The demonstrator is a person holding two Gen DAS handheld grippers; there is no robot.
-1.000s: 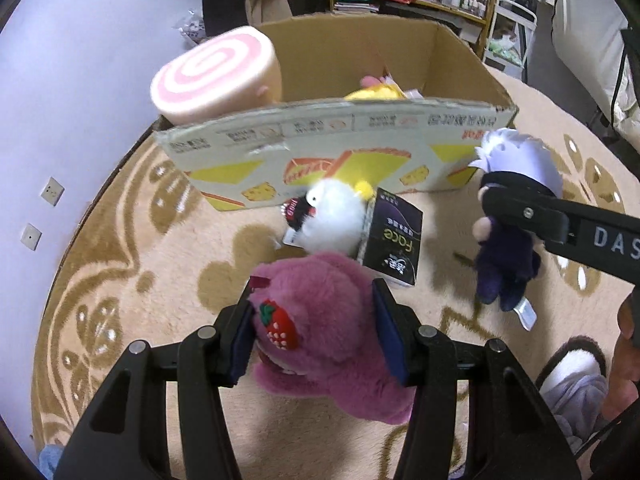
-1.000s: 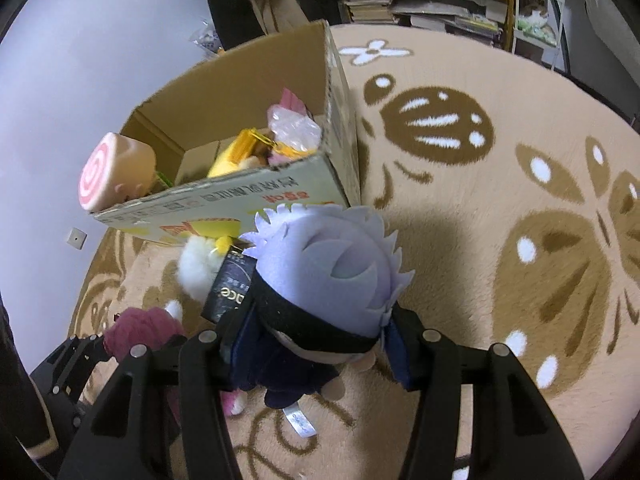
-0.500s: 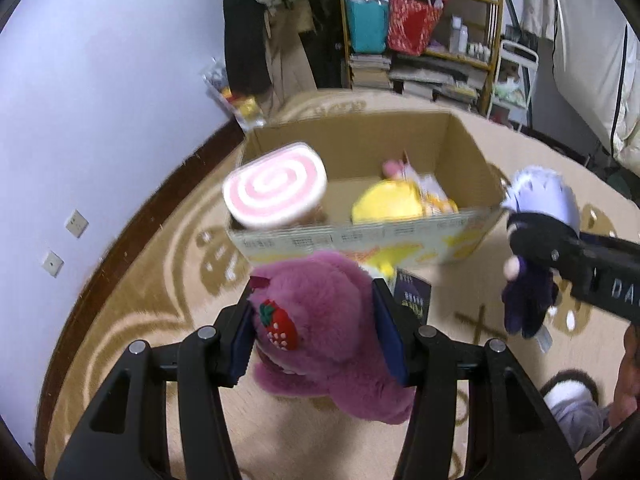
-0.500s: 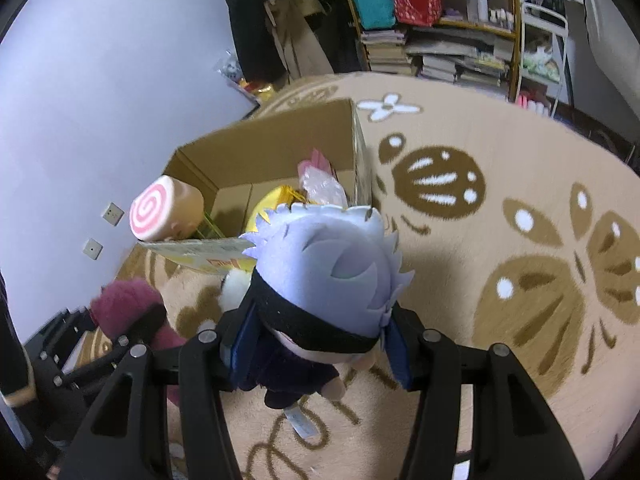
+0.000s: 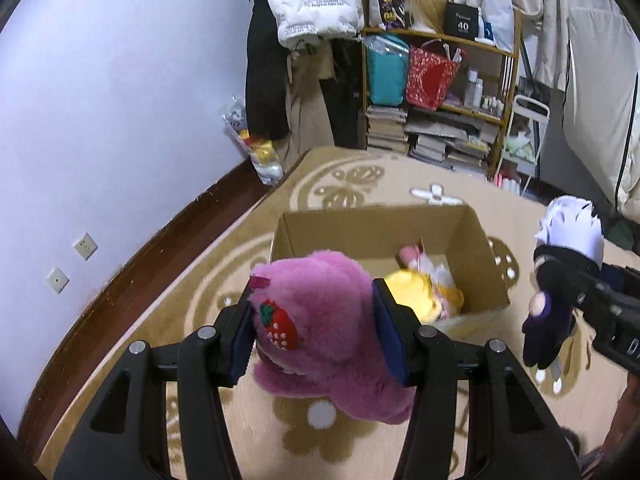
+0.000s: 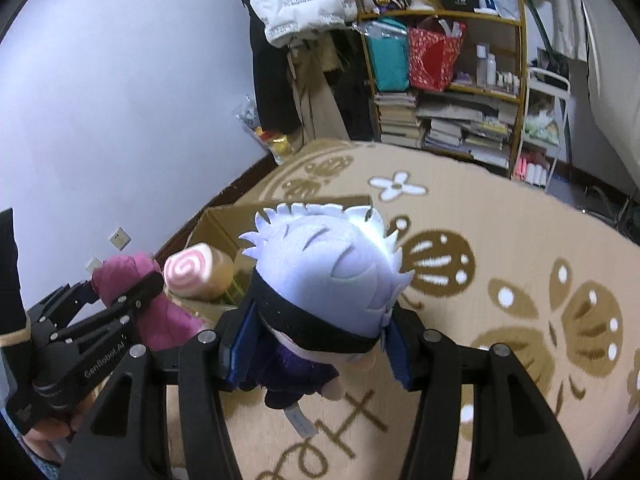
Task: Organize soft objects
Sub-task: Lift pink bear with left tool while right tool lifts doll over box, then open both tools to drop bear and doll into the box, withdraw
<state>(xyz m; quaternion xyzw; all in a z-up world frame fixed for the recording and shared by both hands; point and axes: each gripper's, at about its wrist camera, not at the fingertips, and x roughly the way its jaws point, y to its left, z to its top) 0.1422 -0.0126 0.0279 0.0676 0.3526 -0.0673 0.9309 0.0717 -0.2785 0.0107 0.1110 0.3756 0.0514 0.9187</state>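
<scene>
Left gripper [image 5: 314,330] is up in the air with its jaws clenched on the fluffy magenta plush bear with a red strawberry patch [image 5: 320,320], blue pads pressed into both flanks. In the left wrist view the bear hangs over the near left corner of the open brown cardboard box [image 5: 376,232], which sits at twelve o'clock on the beige round rug with brown floral patterns [image 5: 240,248]. Down inside the box, at one o'clock from the bear, lies a yellow plush toy [image 5: 412,290], with a small pink soft toy [image 5: 412,256] just behind it.

Over to the right gripper [image 6: 318,350]: jaws squeezed tight on the white-haired plush doll in a dark purple outfit with a black band across the eyes [image 6: 328,276], gripped at the body beneath the big head. The doll is lifted clear of the rug, a white tag dangling below. In the left wrist view the doll shows at three o'clock, just right of the box.

From the right wrist camera, at nine o'clock, a pink-and-white swirl roll-cake cushion [image 6: 196,274] rests at the box's near edge, beside the bear in the left gripper.
</scene>
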